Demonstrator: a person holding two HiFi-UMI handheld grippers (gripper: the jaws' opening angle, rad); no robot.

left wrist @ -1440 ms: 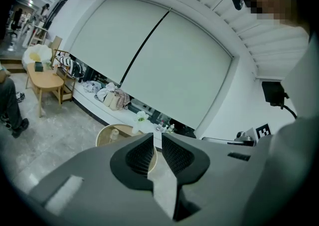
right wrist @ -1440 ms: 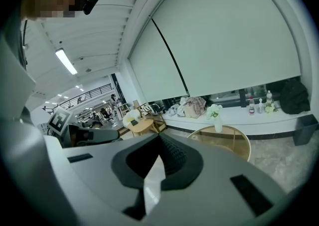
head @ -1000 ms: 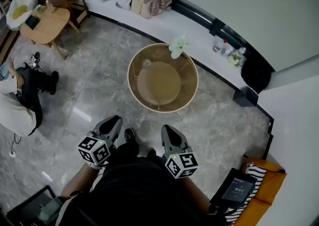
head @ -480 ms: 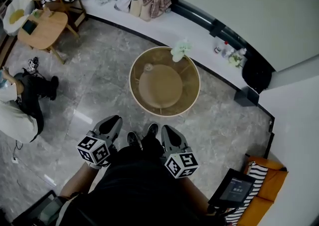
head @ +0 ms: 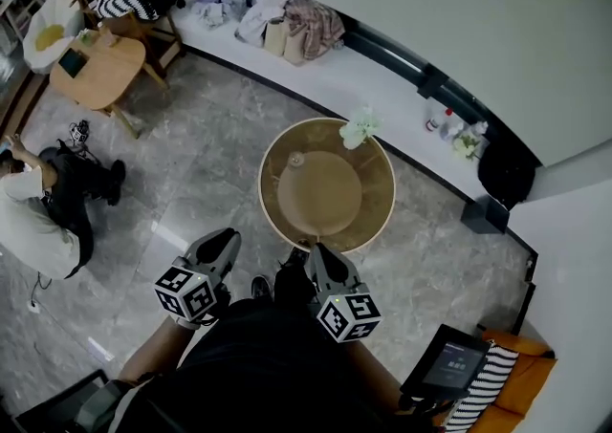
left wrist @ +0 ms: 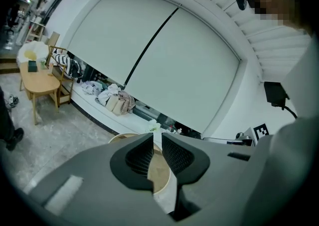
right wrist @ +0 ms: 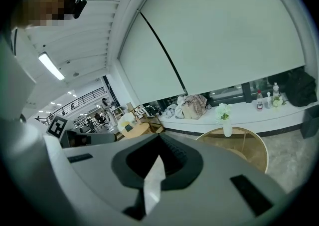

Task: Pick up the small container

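Since a second ago the round table (head: 392, 194) has drawn closer to us. The left gripper (head: 227, 238), jaws pressed together on nothing, sits off the table's near-left edge. The right gripper (head: 315, 250), likewise closed and empty, now reaches the table's near rim. The small container (head: 296, 160) stands on the table's left side, beyond both grippers and apart from them.

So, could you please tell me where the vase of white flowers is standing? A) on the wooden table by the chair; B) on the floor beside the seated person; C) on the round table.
C: the vase of white flowers stands at the far edge of the round table, as the right gripper view also shows.
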